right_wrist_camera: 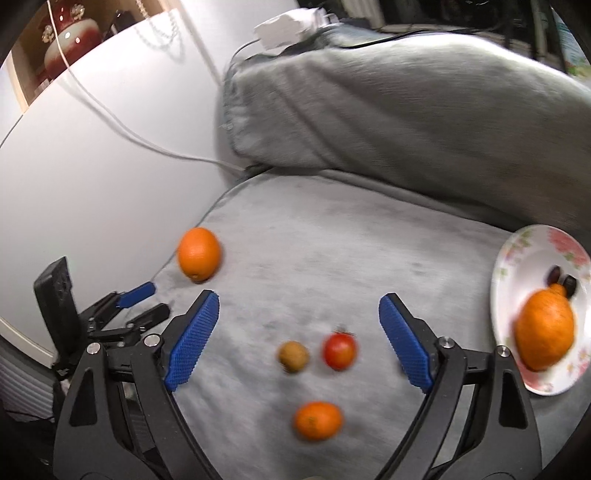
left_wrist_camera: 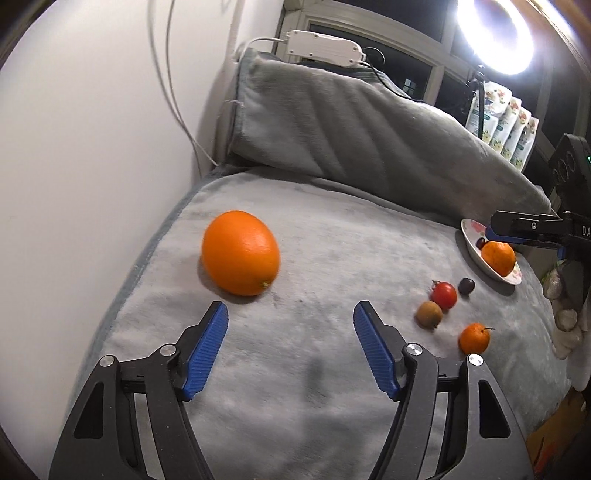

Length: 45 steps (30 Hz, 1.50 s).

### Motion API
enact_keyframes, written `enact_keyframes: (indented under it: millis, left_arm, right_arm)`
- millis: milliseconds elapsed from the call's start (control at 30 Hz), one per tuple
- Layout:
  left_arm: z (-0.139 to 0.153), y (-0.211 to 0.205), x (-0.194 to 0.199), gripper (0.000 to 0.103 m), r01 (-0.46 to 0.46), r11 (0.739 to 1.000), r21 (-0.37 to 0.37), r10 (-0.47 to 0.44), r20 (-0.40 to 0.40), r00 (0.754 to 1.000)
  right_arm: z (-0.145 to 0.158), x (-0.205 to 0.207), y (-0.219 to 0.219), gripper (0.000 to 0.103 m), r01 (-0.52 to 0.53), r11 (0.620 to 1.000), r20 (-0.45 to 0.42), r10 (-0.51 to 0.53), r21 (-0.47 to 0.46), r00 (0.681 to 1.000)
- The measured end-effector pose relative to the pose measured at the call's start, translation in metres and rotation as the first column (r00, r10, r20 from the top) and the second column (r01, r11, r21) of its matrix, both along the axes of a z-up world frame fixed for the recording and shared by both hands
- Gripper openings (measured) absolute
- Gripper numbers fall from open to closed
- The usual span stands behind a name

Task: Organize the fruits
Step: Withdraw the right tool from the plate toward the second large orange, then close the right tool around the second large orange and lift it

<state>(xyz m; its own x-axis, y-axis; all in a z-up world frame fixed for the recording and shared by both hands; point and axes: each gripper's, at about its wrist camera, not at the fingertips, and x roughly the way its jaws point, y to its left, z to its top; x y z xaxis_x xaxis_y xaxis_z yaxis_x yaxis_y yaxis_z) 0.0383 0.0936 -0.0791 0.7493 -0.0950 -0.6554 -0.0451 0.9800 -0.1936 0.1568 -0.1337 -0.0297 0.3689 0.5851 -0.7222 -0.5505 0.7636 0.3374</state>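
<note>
A large orange (left_wrist_camera: 240, 253) (right_wrist_camera: 199, 254) lies on the grey blanket just beyond my left gripper (left_wrist_camera: 291, 308), which is open and empty. A tomato (right_wrist_camera: 340, 350), a kiwi (right_wrist_camera: 293, 356) and a mandarin (right_wrist_camera: 317, 421) lie on the blanket between the spread fingers of my open right gripper (right_wrist_camera: 299, 297); no pad touches them. A floral plate (right_wrist_camera: 517, 243) at the right holds another orange (right_wrist_camera: 545, 332) and dark grapes (right_wrist_camera: 554, 274). One more dark grape (left_wrist_camera: 466, 285) lies on the blanket beside the tomato (left_wrist_camera: 443, 295).
A thick grey rolled blanket (left_wrist_camera: 351, 122) lies along the back, with a white power strip (left_wrist_camera: 325, 48) on top. White wall and cables (left_wrist_camera: 173, 92) stand at the left. A bright ring light (left_wrist_camera: 495, 33) and flowered packets (left_wrist_camera: 506, 122) are at the back right.
</note>
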Motion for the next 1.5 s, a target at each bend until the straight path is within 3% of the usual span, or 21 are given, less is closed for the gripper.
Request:
enact_keyframes:
  millis: [367, 667, 833, 900, 1033, 1167, 1367, 1500]
  left_arm:
    - [-0.013, 0.030, 0.021, 0.071, -0.025, 0.994, -0.109, 0.024, -0.014, 1.000]
    - [-0.021, 0.046, 0.038, 0.071, -0.031, 0.983, -0.183, 0.024, -0.039, 0.999]
    - [-0.027, 0.052, 0.045, 0.071, -0.037, 0.977, -0.212, 0.025, -0.058, 0.998]
    - [-0.029, 0.052, 0.046, 0.071, -0.032, 0.975, -0.221, 0.019, -0.062, 0.998]
    - [-0.032, 0.051, 0.052, 0.069, -0.024, 0.971, -0.239, 0.005, -0.079, 0.997]
    - [-0.037, 0.053, 0.058, 0.068, -0.023, 0.964, -0.263, -0.005, -0.104, 0.995]
    - [-0.040, 0.058, 0.061, 0.068, -0.031, 0.955, -0.295, -0.002, -0.111, 0.994]
    - [-0.040, 0.055, 0.062, 0.060, -0.029, 0.958, -0.286, -0.003, -0.108, 0.994]
  right_arm:
    - [-0.016, 0.027, 0.108, 0.091, -0.164, 0.986, -0.135, 0.166, 0.019, 0.977]
    - [-0.046, 0.047, 0.167, 0.091, -0.221, 0.974, -0.252, 0.227, 0.052, 0.941]
    - [-0.059, 0.049, 0.188, 0.090, -0.239, 0.970, -0.282, 0.242, 0.046, 0.928]
    - [-0.065, 0.051, 0.194, 0.084, -0.241, 0.969, -0.295, 0.244, 0.048, 0.924]
    - [-0.073, 0.054, 0.203, 0.083, -0.244, 0.969, -0.310, 0.246, 0.047, 0.918]
    - [-0.080, 0.056, 0.209, 0.073, -0.249, 0.967, -0.326, 0.253, 0.056, 0.911]
    - [-0.087, 0.057, 0.213, 0.068, -0.246, 0.966, -0.338, 0.257, 0.078, 0.905]
    - [-0.087, 0.053, 0.214, 0.066, -0.250, 0.965, -0.323, 0.262, 0.081, 0.909]
